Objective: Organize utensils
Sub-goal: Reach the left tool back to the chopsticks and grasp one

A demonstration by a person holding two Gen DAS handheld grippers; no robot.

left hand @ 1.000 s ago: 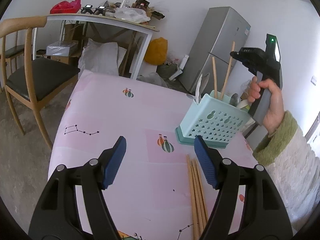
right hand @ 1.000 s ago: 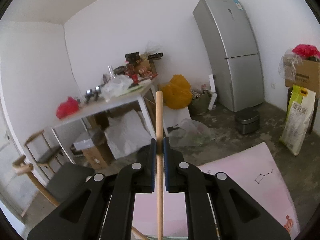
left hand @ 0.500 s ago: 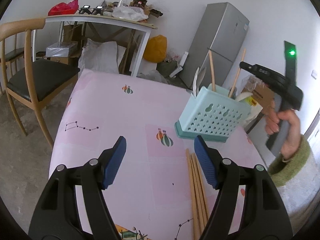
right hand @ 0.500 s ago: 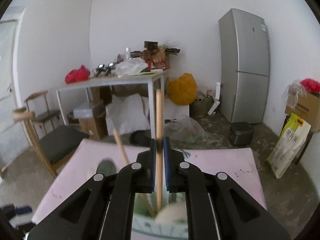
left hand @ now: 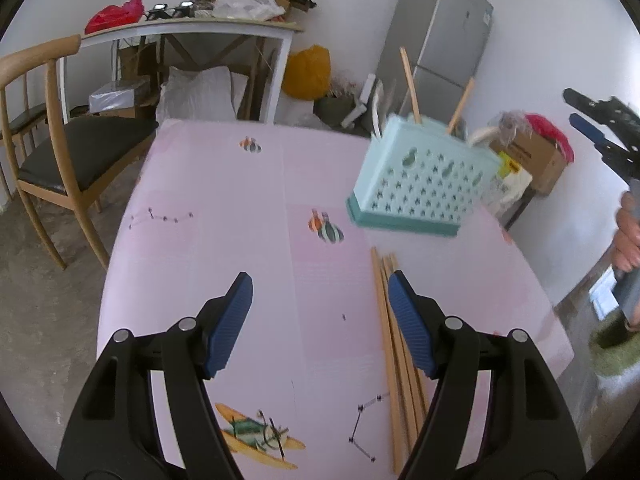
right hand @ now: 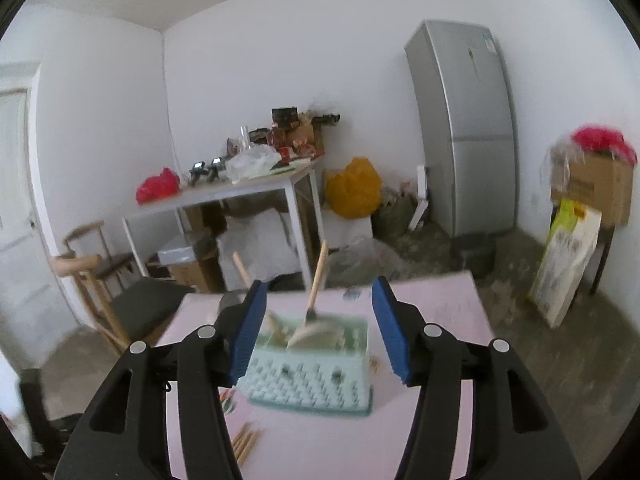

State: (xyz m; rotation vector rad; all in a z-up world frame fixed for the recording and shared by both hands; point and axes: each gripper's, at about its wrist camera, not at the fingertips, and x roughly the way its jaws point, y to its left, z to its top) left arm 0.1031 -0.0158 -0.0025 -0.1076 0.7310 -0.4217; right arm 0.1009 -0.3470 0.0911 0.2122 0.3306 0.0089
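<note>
**Chopstick released into the caddy; right claw drawing clear**

Nearest, the left claw [left hand: 320, 316] hangs over the pink patterned table [left hand: 224, 216] with its blue pads spread wide and nothing between them. A bundle of loose wooden chopsticks [left hand: 394, 364] lies on the table just beside and partly under its right pad. Beyond these stands the pale turquoise perforated plastic utensil caddy [left hand: 424, 176], from which two wooden chopsticks and some pale utensils project upright. At the far right edge of the left view the right claw [right hand: 318, 328] is held in a person's hand [left hand: 629, 232]. A second ago its pads were clamped on a single wooden chopstick above the caddy; now its jaws are opening, empty, and the chopstick [right hand: 318, 276] stands leaning inside the caddy, framed between the pads but apart from them. One item is thus judged delivered. The bundle on the table remains to be sorted, and the left claw appears best placed to take it.
</note>
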